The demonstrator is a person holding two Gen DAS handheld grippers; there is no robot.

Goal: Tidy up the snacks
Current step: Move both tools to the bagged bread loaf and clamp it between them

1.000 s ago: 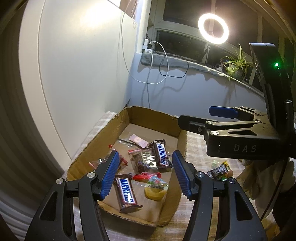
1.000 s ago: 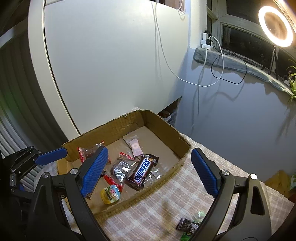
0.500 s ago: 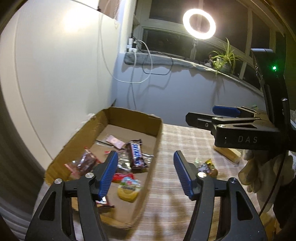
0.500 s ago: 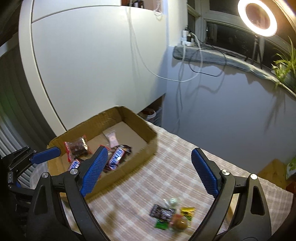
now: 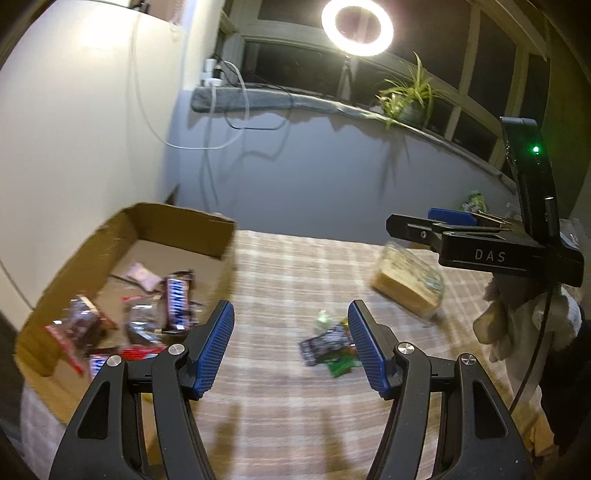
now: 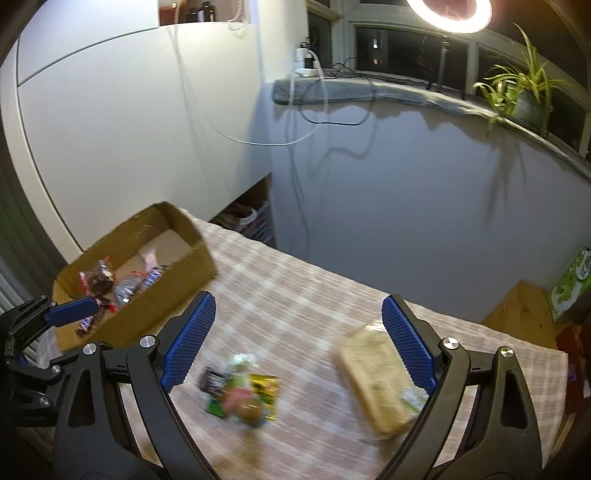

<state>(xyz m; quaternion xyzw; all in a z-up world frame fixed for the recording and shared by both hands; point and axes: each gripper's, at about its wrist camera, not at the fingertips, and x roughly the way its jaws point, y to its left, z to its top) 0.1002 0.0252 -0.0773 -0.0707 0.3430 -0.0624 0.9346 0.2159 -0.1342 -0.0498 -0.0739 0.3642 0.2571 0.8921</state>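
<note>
A cardboard box (image 5: pixel 92 254) (image 6: pixel 162 295) at the table's left end holds several wrapped snacks, among them a Snickers bar (image 5: pixel 177 295). A small pile of loose snacks (image 5: pixel 328 347) (image 6: pixel 240 391) lies on the checked cloth, blurred. In the left wrist view the pile sits just inside the right finger of my left gripper (image 5: pixel 291 347), which is open and holds nothing. My right gripper (image 6: pixel 297 343) hangs wide open above the cloth, the pile low between its fingers. A clear pack with a tan block (image 5: pixel 406 284) (image 6: pixel 373 373) lies to the right.
Checked cloth (image 5: pixel 295 266) covers the table. A wall, a window ledge with cables, a ring light (image 5: pixel 356 27) and a plant (image 6: pixel 517 92) stand behind. A green box (image 6: pixel 572 284) sits at the far right. A gloved hand (image 5: pixel 517 325) carries the right gripper.
Both grippers have swung right, away from above the box and over the cloth. The box slid to the left of both views; the loose pile and the clear pack came into view.
</note>
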